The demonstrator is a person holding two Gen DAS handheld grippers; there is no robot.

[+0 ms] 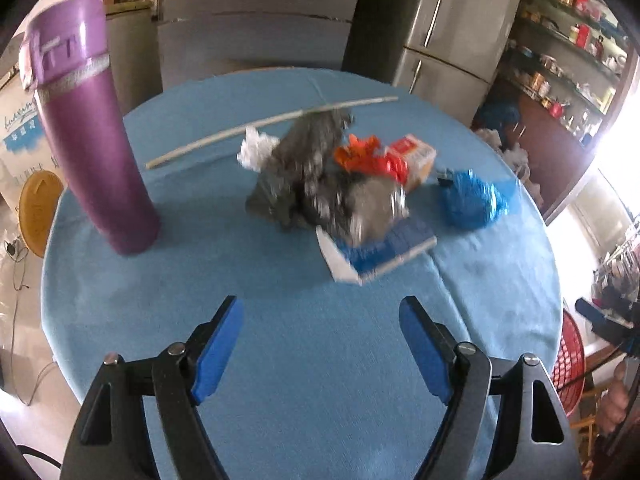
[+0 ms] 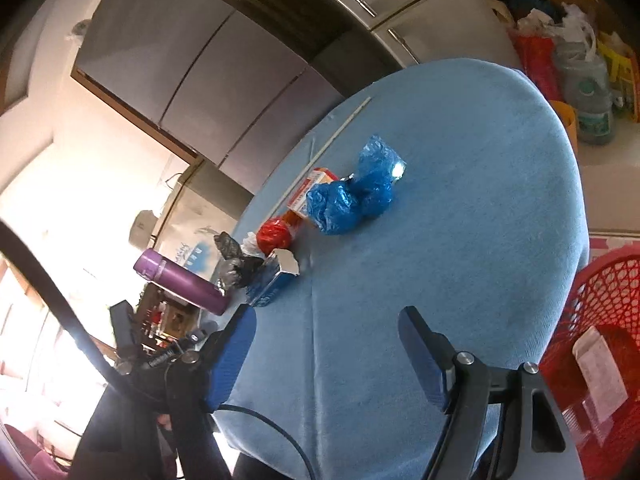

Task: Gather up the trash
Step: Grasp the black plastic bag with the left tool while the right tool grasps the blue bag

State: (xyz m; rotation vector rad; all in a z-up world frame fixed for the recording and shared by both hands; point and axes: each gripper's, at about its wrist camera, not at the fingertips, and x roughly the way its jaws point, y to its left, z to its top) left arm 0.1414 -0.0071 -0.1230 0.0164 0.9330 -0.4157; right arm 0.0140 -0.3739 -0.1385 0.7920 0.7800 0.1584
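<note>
Both my left tongs [image 1: 320, 344] and right tongs [image 2: 326, 346] hang apart and empty over the round blue-clothed surface [image 1: 280, 360]; I judge I am between pickups. The trash sits at twelve o'clock from my left tongs: a crumpled grey plastic bag [image 1: 308, 172] on a flat blue-and-white carton [image 1: 380, 254], an orange wrapper [image 1: 368, 156], a crumpled blue plastic bag [image 1: 472, 200]. Next I should reach forward, clamp one piece, and carry it to the red mesh basket [image 2: 600, 340] at three o'clock. The tall purple flask [image 1: 96, 136] at ten o'clock and the thin white stick [image 1: 272, 120] behind the pile could get knocked.
</note>
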